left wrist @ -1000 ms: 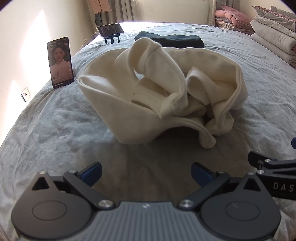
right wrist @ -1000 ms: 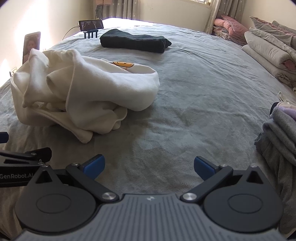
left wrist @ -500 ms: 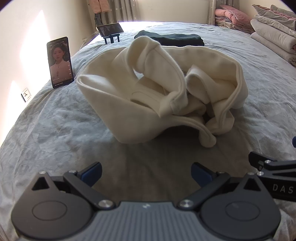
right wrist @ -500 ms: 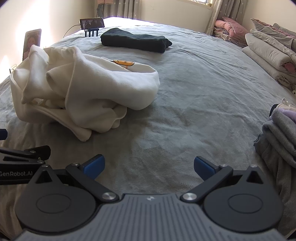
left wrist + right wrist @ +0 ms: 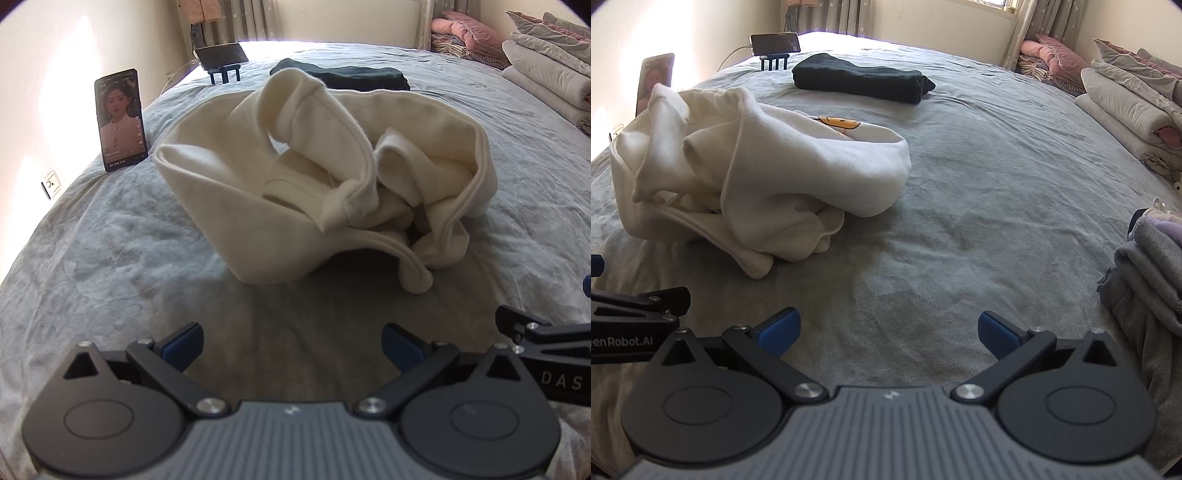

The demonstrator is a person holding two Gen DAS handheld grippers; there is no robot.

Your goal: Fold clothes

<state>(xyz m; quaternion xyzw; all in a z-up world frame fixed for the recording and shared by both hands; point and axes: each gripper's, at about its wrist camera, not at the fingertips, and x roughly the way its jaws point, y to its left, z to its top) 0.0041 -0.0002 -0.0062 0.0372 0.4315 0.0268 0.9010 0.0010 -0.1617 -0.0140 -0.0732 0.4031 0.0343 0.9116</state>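
Observation:
A cream-white garment [image 5: 317, 192] lies crumpled in a heap on the grey bed [image 5: 110, 266]; in the right wrist view the same garment [image 5: 768, 177] sits to the left and shows a yellow printed patch. My left gripper [image 5: 291, 343] hovers open just short of the heap's near edge, nothing between its blue pads. My right gripper [image 5: 888, 332] is open too, over bare bedding to the right of the heap. Each gripper's side shows at the edge of the other's view.
A folded dark garment [image 5: 860, 79] lies farther back. Two phones stand at the left: one upright [image 5: 120, 120], one on a stand [image 5: 221, 59]. Folded grey clothes [image 5: 1148, 258] sit at the right, and stacked quilts [image 5: 1126, 107] line the far right.
Both grippers have crept slightly forward toward the heap; both stay open. The garment has not moved.

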